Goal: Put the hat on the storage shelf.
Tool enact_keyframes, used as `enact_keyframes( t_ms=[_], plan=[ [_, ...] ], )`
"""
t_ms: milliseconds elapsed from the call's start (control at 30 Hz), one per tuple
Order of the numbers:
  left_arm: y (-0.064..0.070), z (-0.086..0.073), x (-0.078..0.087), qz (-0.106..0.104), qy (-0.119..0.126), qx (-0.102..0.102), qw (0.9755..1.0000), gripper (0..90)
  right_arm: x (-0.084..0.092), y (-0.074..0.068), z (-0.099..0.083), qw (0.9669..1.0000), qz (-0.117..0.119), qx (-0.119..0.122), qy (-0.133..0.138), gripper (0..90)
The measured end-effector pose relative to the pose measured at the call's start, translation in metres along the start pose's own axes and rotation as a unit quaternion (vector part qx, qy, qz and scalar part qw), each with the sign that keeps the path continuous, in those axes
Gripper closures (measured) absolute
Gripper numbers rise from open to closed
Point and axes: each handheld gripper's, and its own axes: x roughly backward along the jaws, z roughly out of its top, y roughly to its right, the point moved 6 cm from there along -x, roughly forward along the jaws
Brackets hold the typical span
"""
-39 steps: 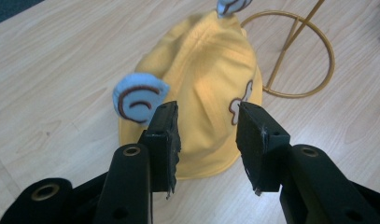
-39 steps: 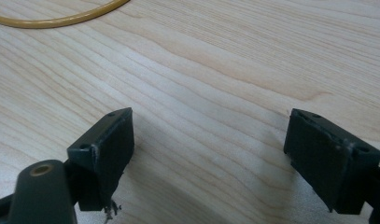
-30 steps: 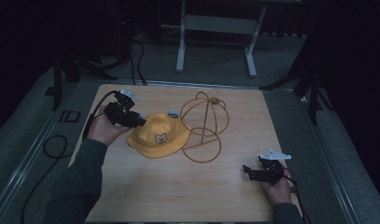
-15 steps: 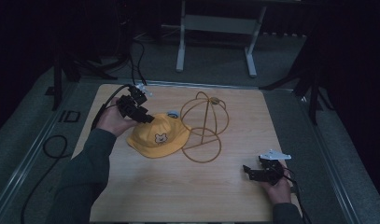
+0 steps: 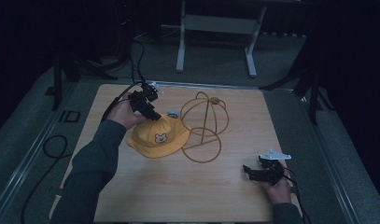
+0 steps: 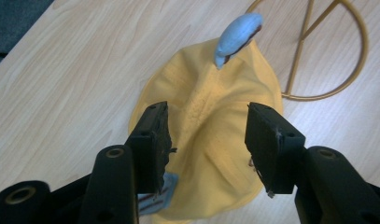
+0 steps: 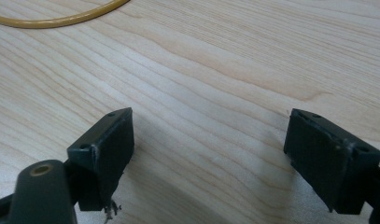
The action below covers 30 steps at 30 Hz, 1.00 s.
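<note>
yellow bear-face hat (image 5: 156, 138) lies left of table centre, just at 9 o'clock of the gold wire hat stand (image 5: 204, 126), its brim touching the stand's base ring. the left gripper (image 6: 207, 135) hangs released over the crown (nothing pinched yet), so lower squarely and bite a crown fold, clear of the blue tab (image 6: 236, 36). the right gripper (image 7: 208, 156) rests unclenched and empty on the wooden table (image 7: 215, 70) at 4 o'clock.

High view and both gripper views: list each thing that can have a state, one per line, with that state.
Yellow hat: lying on the table, not on the stand.
Wire hat stand: upright beside the hat, bare.
Left hand-held gripper: open, jaws either side of the hat's crown.
Right hand-held gripper: open wide, holding nothing, over bare table.
</note>
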Motion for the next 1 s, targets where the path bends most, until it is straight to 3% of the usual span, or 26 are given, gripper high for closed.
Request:
enact_keyframes(
  t_ms=[300,433,500,600,633,667,1000],
  plan=[
    [0.000,0.004,-0.025,-0.015,-0.017,-0.016,0.9996,44.7,0.000,0.000,0.000,1.0000,0.000,0.000,0.000,16.0],
    [-0.002,0.002,-0.031,-0.024,-0.026,-0.021,0.9992,53.2,0.000,0.000,0.000,1.0000,0.000,0.000,0.000,16.0],
    [-0.007,-0.002,-0.038,-0.034,-0.038,-0.029,0.9983,64.2,0.000,0.000,0.000,1.0000,0.000,0.000,0.000,16.0],
    [-0.008,-0.002,-0.039,-0.030,-0.039,-0.039,0.9981,77.3,0.000,0.000,0.000,1.0000,0.000,0.000,0.000,16.0],
    [-0.008,-0.002,-0.039,-0.030,-0.039,-0.039,0.9981,77.3,0.000,0.000,0.000,1.0000,0.000,0.000,0.000,16.0],
    [-0.007,-0.003,-0.037,-0.021,-0.037,-0.048,0.9979,81.9,0.000,0.000,0.000,1.0000,0.000,0.000,0.000,16.0],
    [-0.006,-0.006,-0.027,-0.033,-0.035,-0.044,0.9978,83.6,0.000,0.000,0.000,1.0000,0.000,0.000,0.000,16.0]
  ],
)
